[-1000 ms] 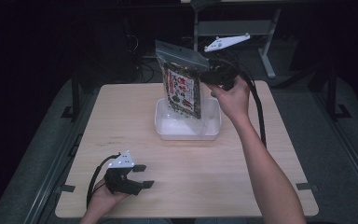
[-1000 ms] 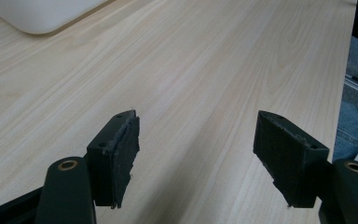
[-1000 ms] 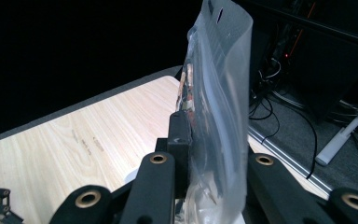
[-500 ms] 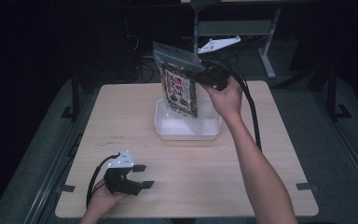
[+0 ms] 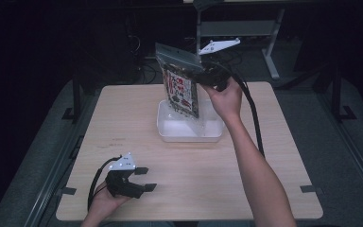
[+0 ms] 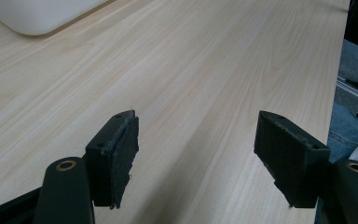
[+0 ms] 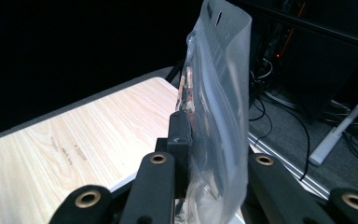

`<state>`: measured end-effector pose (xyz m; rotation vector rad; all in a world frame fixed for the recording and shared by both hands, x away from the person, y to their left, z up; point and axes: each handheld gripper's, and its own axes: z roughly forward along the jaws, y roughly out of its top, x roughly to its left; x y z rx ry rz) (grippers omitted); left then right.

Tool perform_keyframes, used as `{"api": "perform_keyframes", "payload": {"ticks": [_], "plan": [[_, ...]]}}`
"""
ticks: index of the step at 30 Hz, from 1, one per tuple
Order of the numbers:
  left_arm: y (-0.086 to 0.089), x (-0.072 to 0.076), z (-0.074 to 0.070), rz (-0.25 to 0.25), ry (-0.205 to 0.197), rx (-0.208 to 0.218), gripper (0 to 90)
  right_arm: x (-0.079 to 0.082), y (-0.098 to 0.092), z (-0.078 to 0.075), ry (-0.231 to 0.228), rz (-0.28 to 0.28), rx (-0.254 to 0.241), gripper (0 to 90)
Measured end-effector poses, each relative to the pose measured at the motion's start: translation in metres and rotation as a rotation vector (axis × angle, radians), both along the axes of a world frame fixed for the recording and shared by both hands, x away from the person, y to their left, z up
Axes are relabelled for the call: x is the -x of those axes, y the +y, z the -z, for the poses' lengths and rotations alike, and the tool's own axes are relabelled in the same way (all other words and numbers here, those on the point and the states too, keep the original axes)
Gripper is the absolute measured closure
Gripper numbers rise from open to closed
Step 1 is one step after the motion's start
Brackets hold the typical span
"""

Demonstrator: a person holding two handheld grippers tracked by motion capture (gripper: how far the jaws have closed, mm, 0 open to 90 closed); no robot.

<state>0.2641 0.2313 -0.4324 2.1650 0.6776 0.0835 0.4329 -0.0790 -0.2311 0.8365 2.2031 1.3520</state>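
Wooden table [image 5: 123, 123], pale, bearing a white tray [image 5: 168, 127] toward its far middle. Above the tray, a clear printed bag [image 5: 182, 87], hanging upright, clamped by the right gripper [image 5: 203, 75], jaws closed on its edge. Near the table's front left, left gripper [image 5: 144, 178], jaws wide apart, empty.

One camera sits high above the person's side and looks forward and down on the whole table [image 5: 123, 123]. Two more ride on the grippers, low and close, looking along their black jaws. All three see the light wooden tabletop, and the high view sees both grippers.
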Motion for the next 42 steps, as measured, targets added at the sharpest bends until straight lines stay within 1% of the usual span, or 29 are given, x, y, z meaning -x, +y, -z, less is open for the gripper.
{"api": "perform_keyframes", "payload": {"ticks": [5, 7, 12, 18, 21, 22, 25, 29, 30, 33, 34, 39, 41, 42], "plan": [[0.001, 0.0, 0.0, -0.003, 0.003, 0.004, 29.6, -0.002, 0.004, 0.004, -0.004, 0.002, 0.006, 77.9], [0.001, -0.001, 0.0, -0.003, 0.004, 0.006, 29.5, -0.002, 0.007, 0.005, -0.016, 0.001, 0.015, 77.9], [0.001, 0.0, 0.0, -0.004, 0.005, 0.009, 29.5, -0.004, 0.008, 0.009, -0.021, -0.002, 0.002, 77.9], [0.001, -0.001, 0.0, 0.0, 0.004, 0.009, 29.5, -0.005, 0.008, 0.022, -0.043, 0.0, -0.003, 77.9], [0.001, -0.001, 0.0, 0.003, 0.011, 0.018, 29.5, -0.006, 0.006, 0.031, -0.055, -0.01, -0.008, 77.8], [0.001, -0.001, 0.0, 0.004, 0.013, 0.021, 29.5, -0.006, 0.006, 0.031, -0.055, -0.01, -0.008, 77.8], [0.0, -0.001, 0.001, 0.008, 0.018, 0.023, 29.5, -0.006, 0.007, 0.039, -0.066, -0.018, 0.008, 77.8], [-0.001, -0.001, 0.001, 0.012, 0.018, 0.023, 29.4, -0.006, 0.007, 0.045, -0.07, -0.014, 0.006, 77.8], [-0.001, -0.001, 0.001, 0.012, 0.018, 0.023, 29.5, -0.006, 0.008, 0.049, -0.069, -0.015, 0.01, 77.7], [-0.001, -0.001, 0.001, 0.012, 0.018, 0.023, 29.4, -0.006, 0.01, 0.052, -0.064, -0.014, 0.014, 77.7], [0.0, -0.001, 0.001, 0.01, 0.02, 0.025, 29.4, -0.005, 0.012, 0.056, -0.074, -0.009, 0.034, 77.7], [0.0, -0.001, 0.001, 0.012, 0.018, 0.025, 29.5, -0.004, 0.014, 0.061, -0.084, -0.006, 0.013, 77.5], [0.0, -0.001, 0.001, 0.014, 0.019, 0.026, 29.4, -0.003, 0.012, 0.064, -0.09, -0.004, -0.009, 77.5], [0.0, -0.001, 0.001, 0.014, 0.019, 0.026, 29.4, -0.003, 0.012, 0.064, -0.09, -0.004, -0.009, 77.5]]}}
